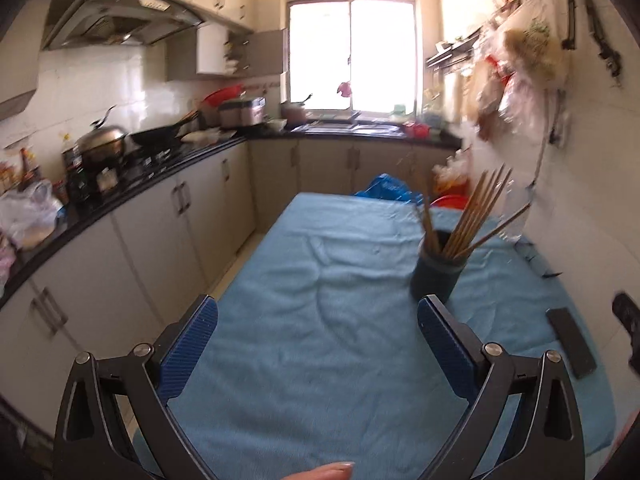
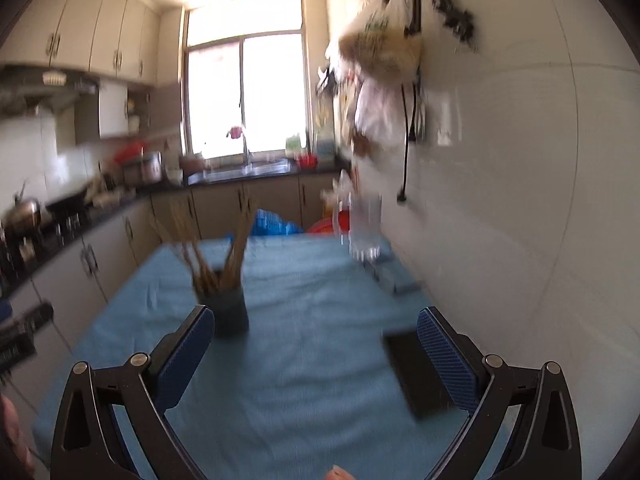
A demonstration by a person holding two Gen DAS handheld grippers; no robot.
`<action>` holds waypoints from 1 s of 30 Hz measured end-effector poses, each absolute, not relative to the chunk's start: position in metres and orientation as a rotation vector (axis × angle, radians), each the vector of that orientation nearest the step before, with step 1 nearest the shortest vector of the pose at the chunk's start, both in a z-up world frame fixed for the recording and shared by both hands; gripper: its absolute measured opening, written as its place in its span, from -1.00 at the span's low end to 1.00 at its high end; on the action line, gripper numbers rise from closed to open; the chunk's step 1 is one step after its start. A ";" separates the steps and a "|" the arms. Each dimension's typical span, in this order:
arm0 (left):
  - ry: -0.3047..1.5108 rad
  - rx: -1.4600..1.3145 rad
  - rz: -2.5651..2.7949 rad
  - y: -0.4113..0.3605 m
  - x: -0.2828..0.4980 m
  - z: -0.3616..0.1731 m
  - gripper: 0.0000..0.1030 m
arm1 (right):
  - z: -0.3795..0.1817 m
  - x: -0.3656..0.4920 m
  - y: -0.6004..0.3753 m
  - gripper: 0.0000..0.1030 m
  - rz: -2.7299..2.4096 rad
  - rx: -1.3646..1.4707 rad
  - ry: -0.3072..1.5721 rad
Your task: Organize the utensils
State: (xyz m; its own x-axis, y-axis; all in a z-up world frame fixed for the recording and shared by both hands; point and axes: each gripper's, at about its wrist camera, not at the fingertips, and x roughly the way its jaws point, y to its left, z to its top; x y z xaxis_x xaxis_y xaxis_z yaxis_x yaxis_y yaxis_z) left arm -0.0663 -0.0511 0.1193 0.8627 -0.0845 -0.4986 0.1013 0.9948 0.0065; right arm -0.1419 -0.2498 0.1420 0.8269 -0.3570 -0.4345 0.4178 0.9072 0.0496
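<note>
A dark round holder (image 1: 436, 276) stands on the blue cloth (image 1: 304, 280), with several wooden chopsticks (image 1: 478, 212) fanning out of its top. In the left wrist view my left gripper (image 1: 318, 310) is open over the cloth, nothing between its blue pads; the holder is just beyond its right fingertip. In the blurred right wrist view the holder (image 2: 226, 314) with chopsticks (image 2: 218, 252) sits just past the left fingertip of my right gripper (image 2: 316, 320), which is open and empty. The other gripper (image 2: 24, 332) shows at that view's left edge.
A flat black rectangular object (image 1: 570, 340) lies on the cloth near the wall, also by the right finger (image 2: 420, 372). A clear bottle (image 2: 364, 228) stands at the table's far right. Cabinets and a cluttered counter (image 1: 132, 168) run along the left; a white tiled wall (image 2: 520, 200) borders the right.
</note>
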 end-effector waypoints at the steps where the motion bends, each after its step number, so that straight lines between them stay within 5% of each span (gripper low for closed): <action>1: 0.538 0.034 -0.105 -0.051 -0.070 0.114 0.93 | 0.135 -0.146 -0.246 1.00 -0.408 0.146 0.448; 30: 0.619 0.090 -0.168 -0.062 -0.101 0.087 0.93 | 0.098 -0.165 -0.209 1.00 -0.399 0.106 0.557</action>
State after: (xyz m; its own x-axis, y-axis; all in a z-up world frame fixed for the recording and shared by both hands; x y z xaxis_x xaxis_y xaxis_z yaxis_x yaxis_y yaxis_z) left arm -0.1009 -0.0621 0.0866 0.8016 -0.1299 -0.5835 0.1834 0.9825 0.0332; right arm -0.1649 -0.2087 0.0982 0.7744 -0.3395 -0.5340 0.3963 0.9181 -0.0090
